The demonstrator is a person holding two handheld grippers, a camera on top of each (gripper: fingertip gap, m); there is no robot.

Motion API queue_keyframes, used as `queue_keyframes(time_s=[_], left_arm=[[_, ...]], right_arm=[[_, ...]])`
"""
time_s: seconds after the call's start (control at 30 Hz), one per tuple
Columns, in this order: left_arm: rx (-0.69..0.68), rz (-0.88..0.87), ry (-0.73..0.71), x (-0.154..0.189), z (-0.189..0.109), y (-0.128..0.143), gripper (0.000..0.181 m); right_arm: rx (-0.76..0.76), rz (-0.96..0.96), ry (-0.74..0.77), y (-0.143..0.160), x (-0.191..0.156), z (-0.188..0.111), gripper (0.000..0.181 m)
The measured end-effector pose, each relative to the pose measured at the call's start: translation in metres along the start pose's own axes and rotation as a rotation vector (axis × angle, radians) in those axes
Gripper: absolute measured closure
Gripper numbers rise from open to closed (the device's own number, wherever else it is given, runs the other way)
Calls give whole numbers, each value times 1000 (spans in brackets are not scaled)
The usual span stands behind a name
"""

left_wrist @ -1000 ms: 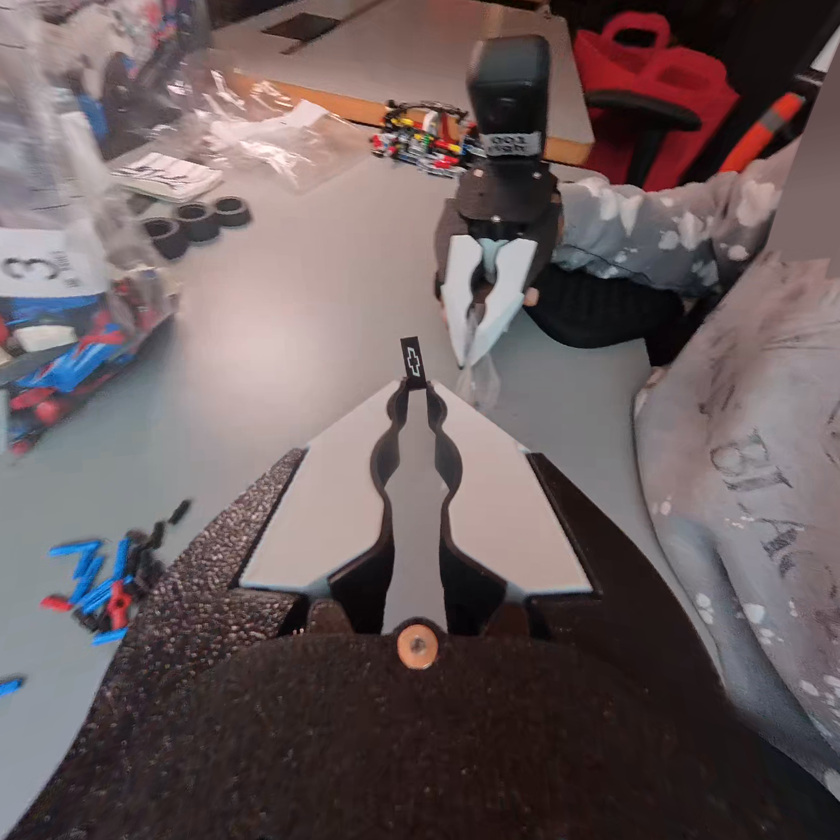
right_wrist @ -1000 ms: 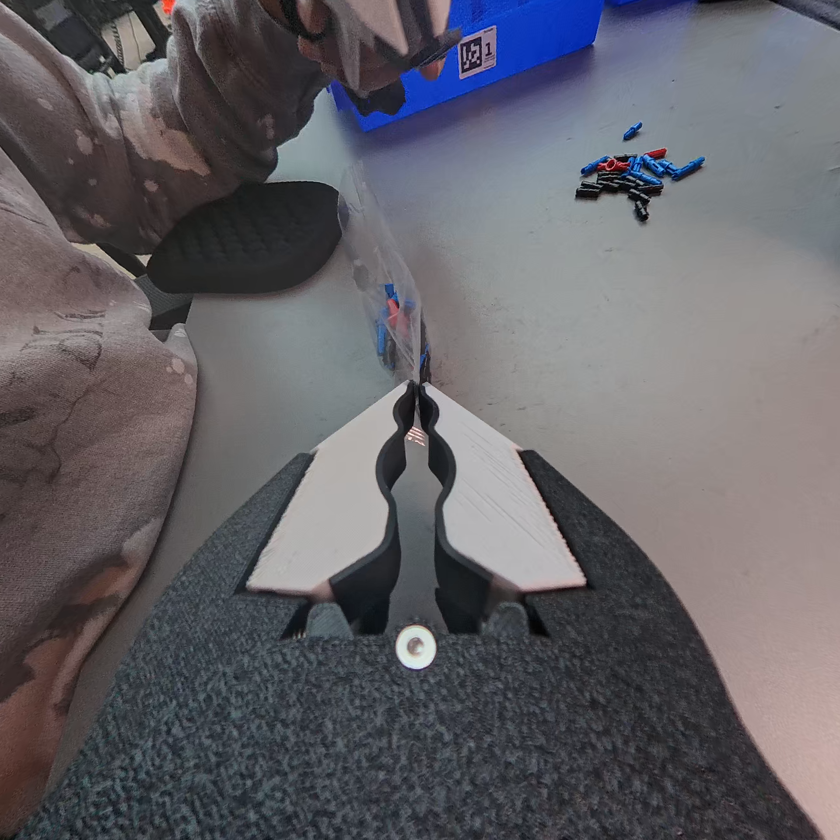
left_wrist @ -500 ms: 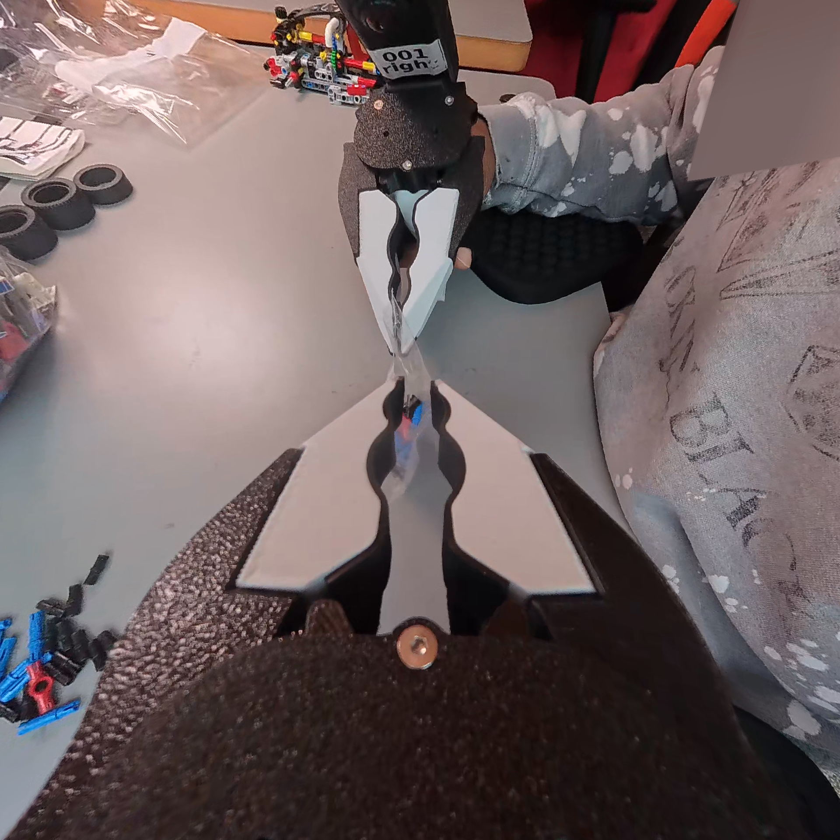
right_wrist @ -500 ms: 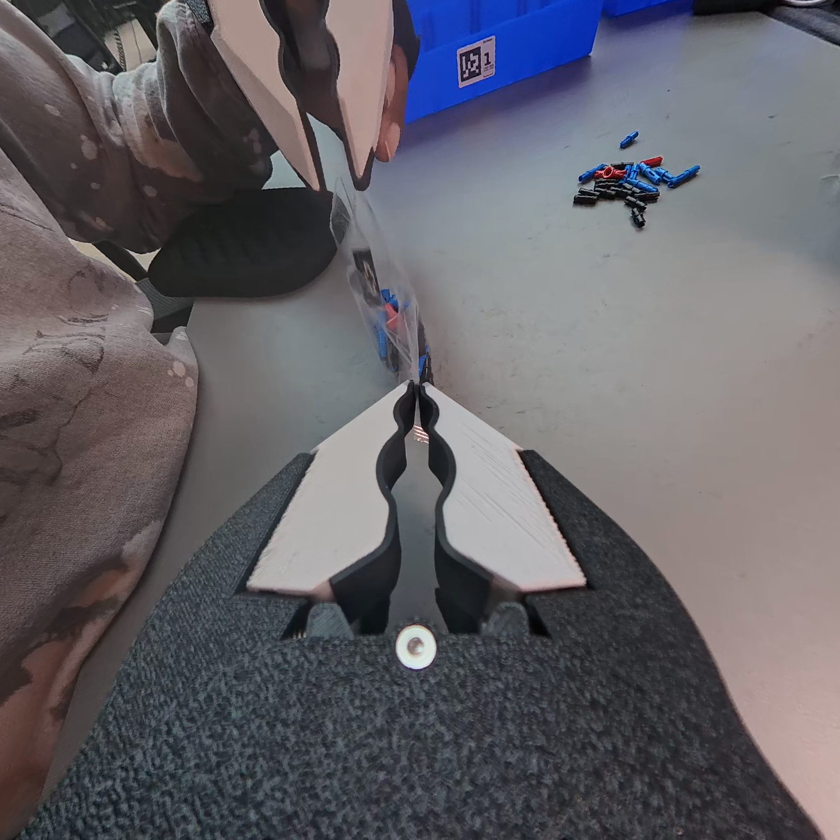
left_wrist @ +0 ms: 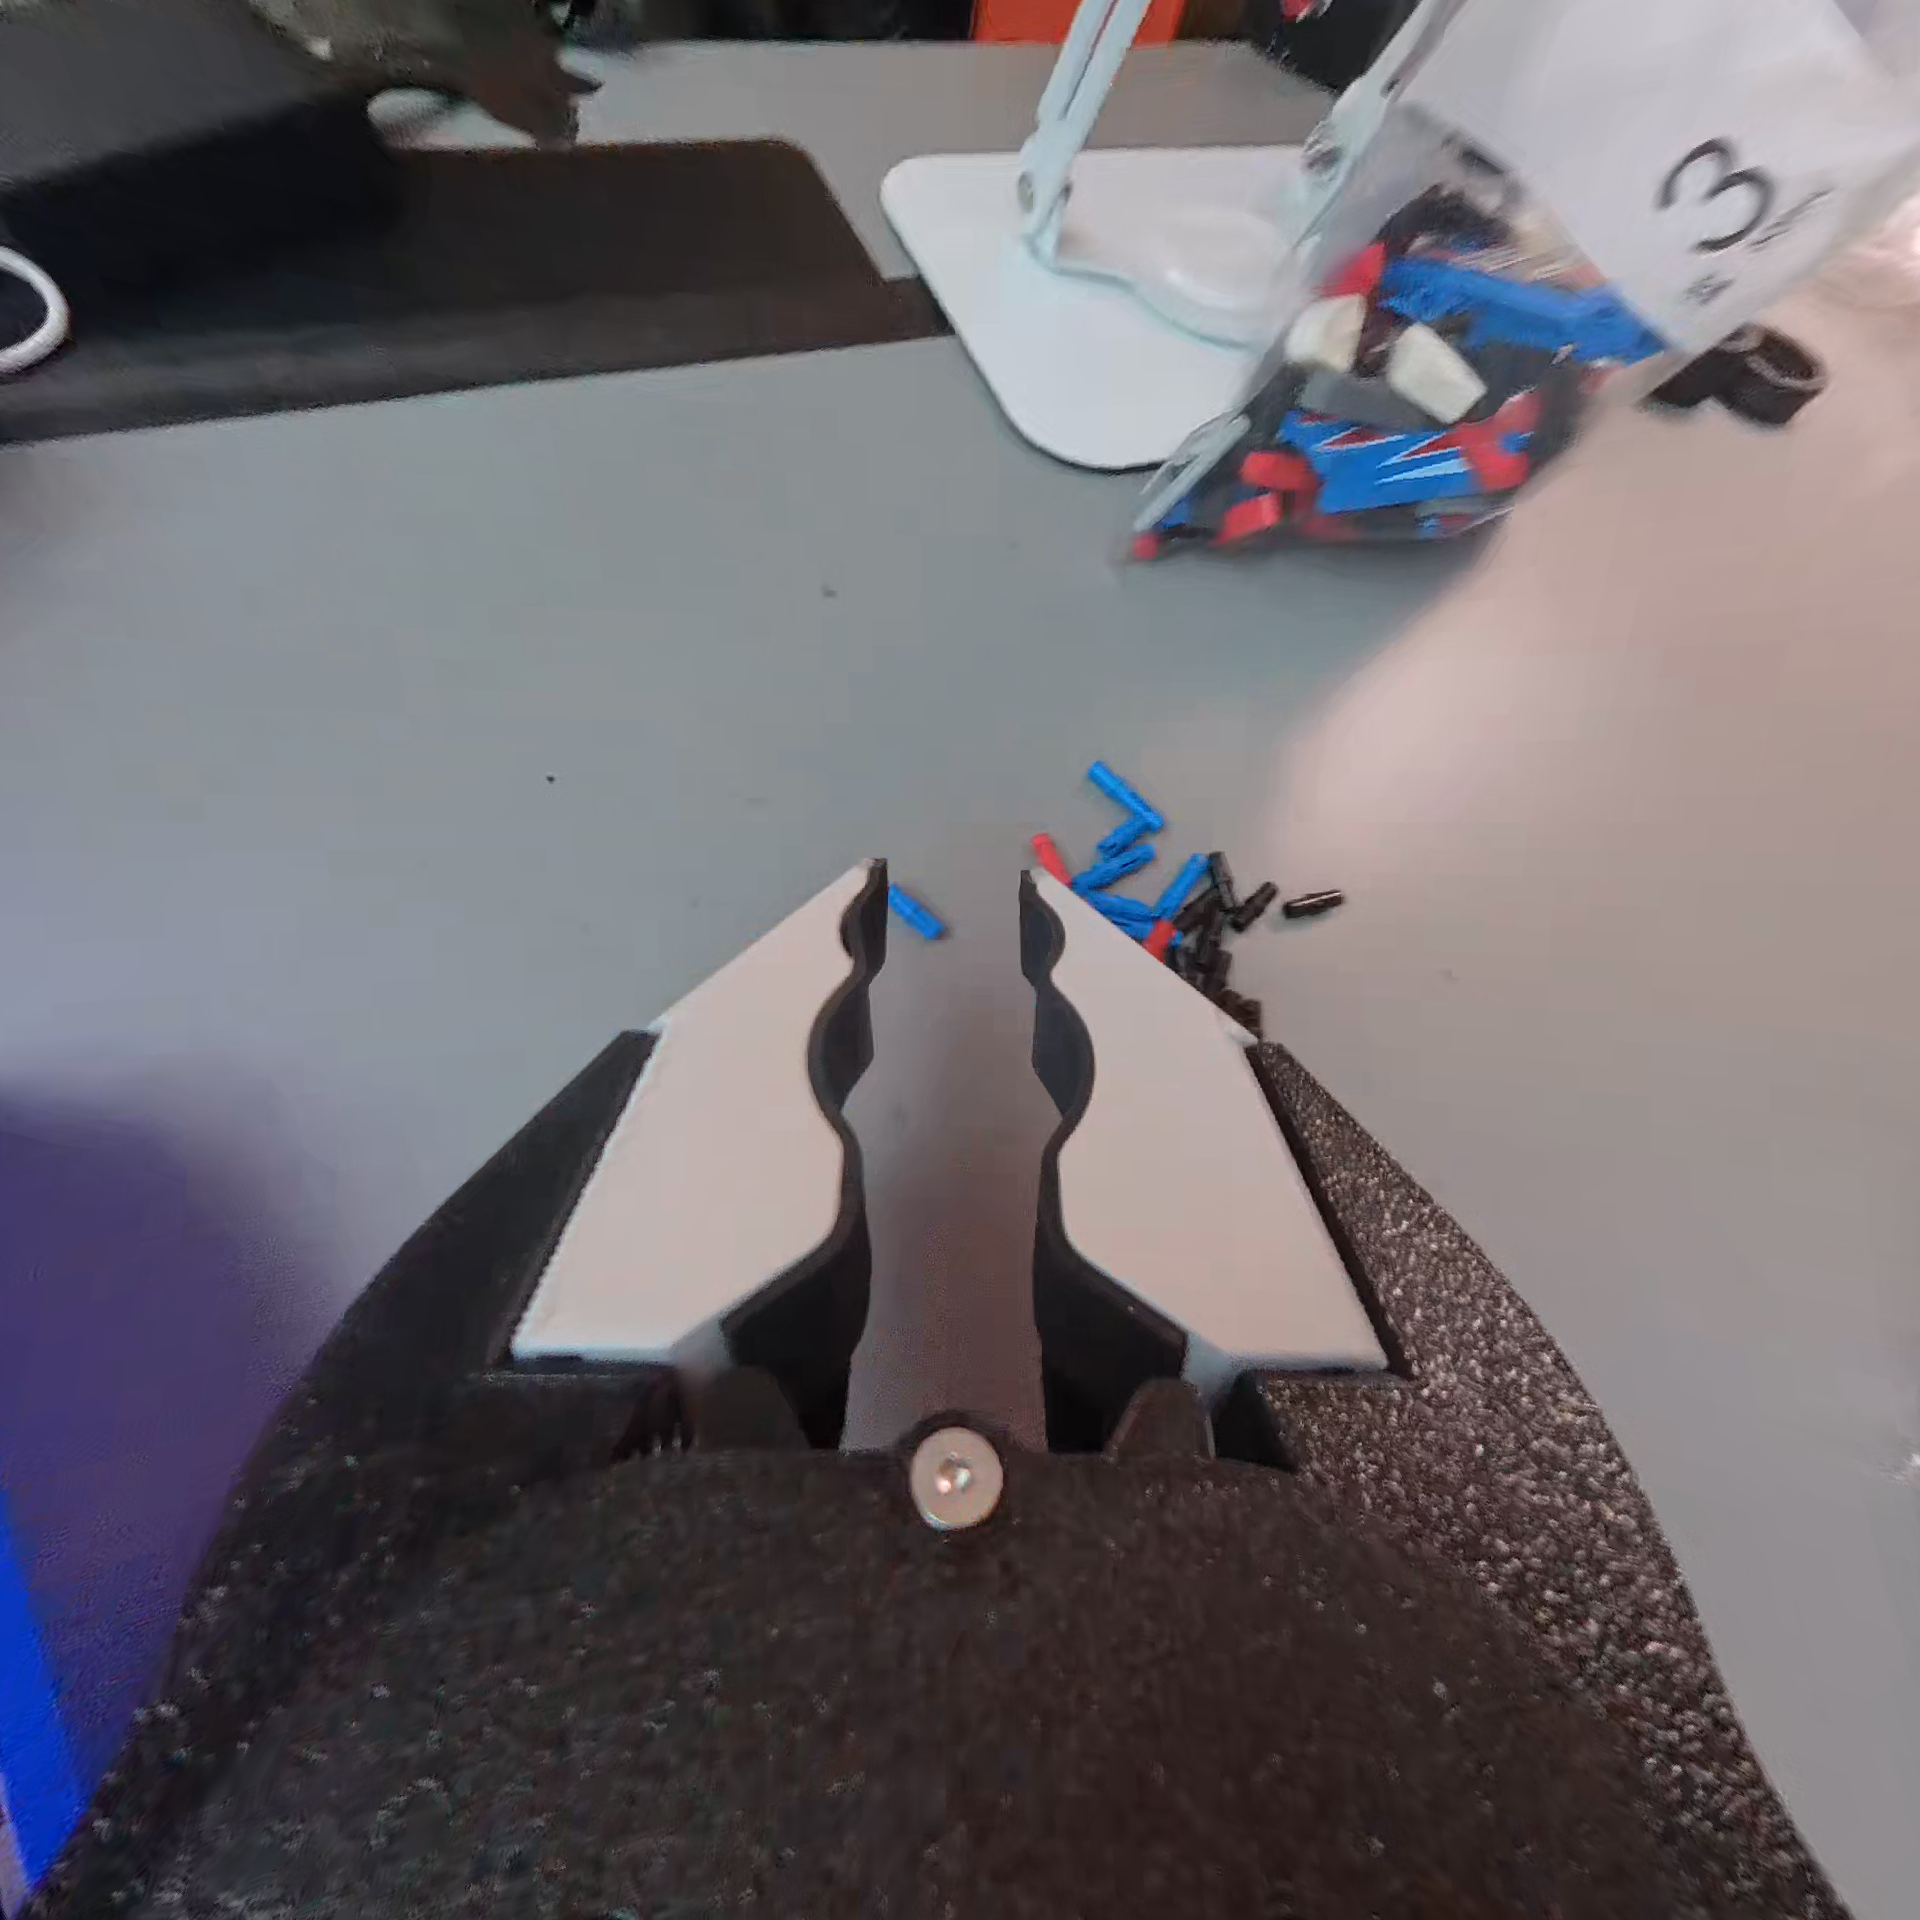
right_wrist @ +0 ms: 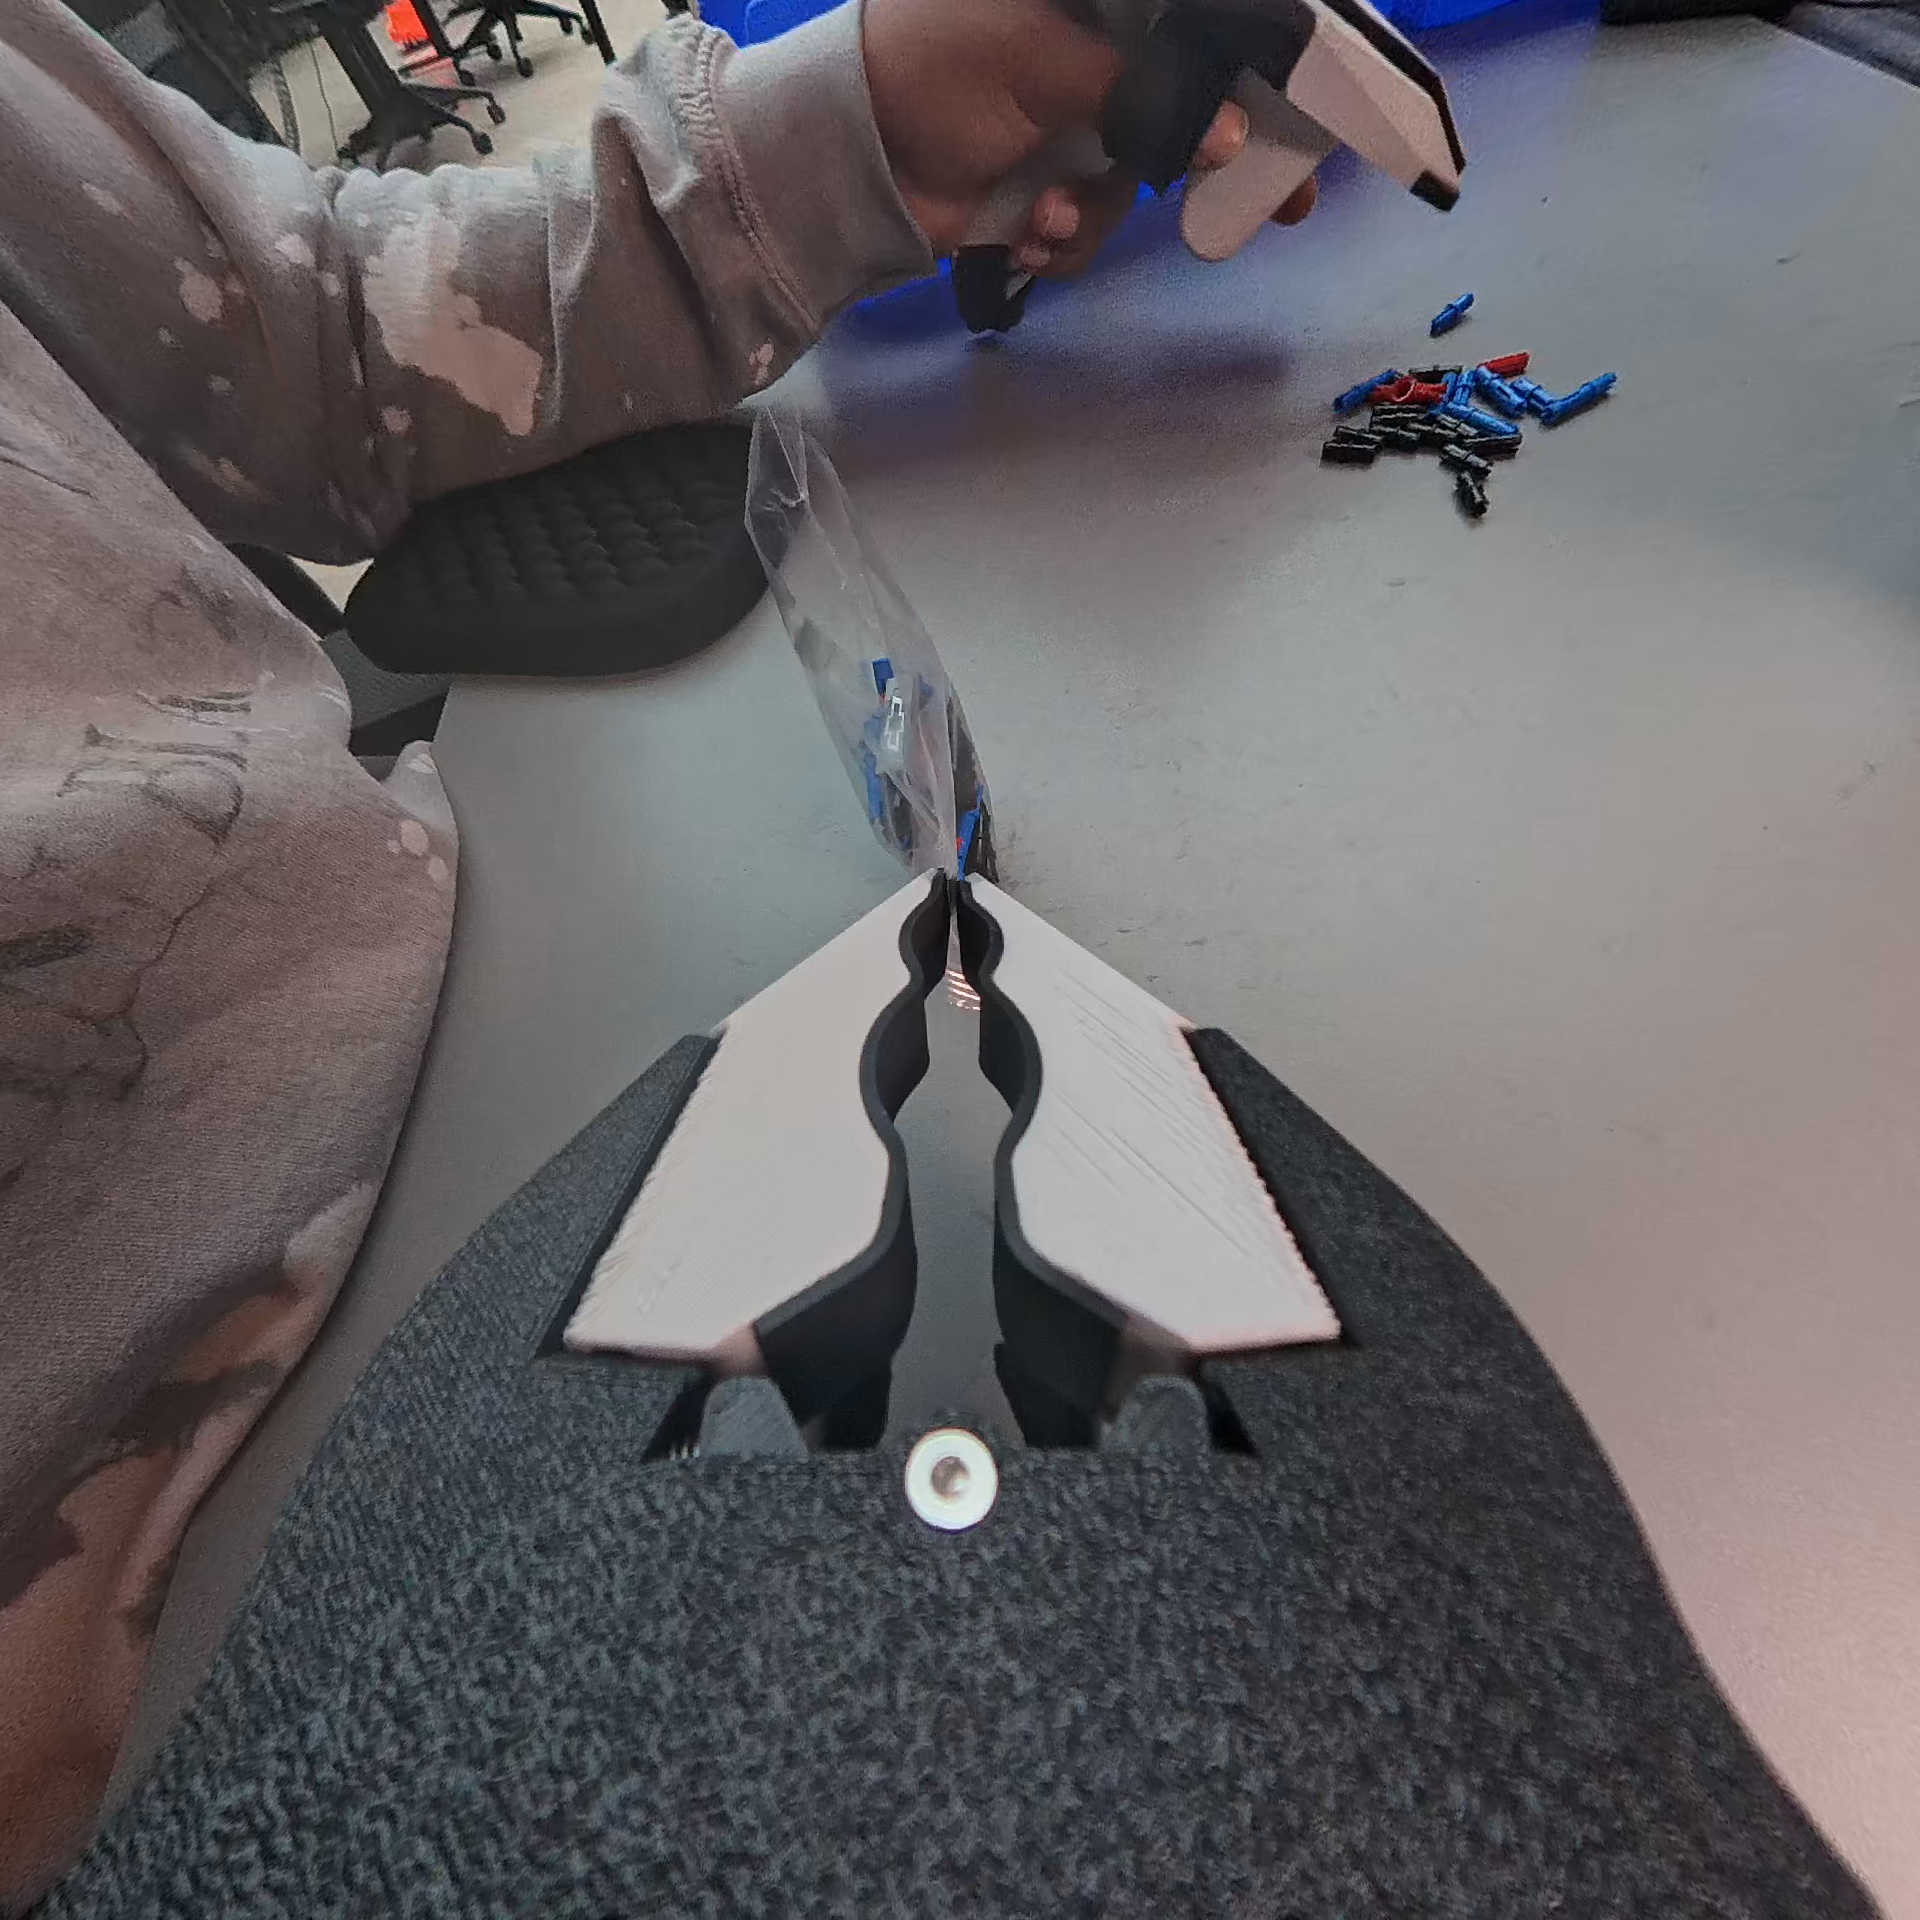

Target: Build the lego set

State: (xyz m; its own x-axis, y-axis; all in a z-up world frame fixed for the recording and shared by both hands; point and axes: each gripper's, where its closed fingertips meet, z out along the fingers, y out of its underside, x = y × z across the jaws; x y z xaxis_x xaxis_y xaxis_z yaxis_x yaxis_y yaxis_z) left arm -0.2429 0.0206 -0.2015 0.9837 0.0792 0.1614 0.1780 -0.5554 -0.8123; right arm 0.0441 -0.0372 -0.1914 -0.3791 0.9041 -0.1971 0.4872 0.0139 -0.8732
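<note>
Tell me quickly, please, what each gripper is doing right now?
Left gripper: open, empty, over the loose pins.
Right gripper: shut on the clear bag.

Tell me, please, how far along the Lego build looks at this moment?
Early. Done: a pile of blue, red and black connector pins lies loose on the grey table. In hand: the right gripper is shut on a small clear bag with pins inside; the left gripper is open, empty, near the pile. Left: the large numbered bag of parts is unemptied, and no assembled model shows.
</note>
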Motion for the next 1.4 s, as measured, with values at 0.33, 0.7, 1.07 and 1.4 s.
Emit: queue_keyframes(time_s=[0.33,0.7,1.07,1.4], left_arm=[[-172,131,-108,-15,28,25,175],[39,458,643,173,-69,-6,176],[-127,692,838,257,-96,43,172],[-11,296,193,83,-30,-11,163]], right_arm=[[8,3,-5,-1,0,-1,181],[2,7,5,0,2,-1,181],[1,-3,15,0,1,0,180],[3,-1,5,0,0,-1,181]])
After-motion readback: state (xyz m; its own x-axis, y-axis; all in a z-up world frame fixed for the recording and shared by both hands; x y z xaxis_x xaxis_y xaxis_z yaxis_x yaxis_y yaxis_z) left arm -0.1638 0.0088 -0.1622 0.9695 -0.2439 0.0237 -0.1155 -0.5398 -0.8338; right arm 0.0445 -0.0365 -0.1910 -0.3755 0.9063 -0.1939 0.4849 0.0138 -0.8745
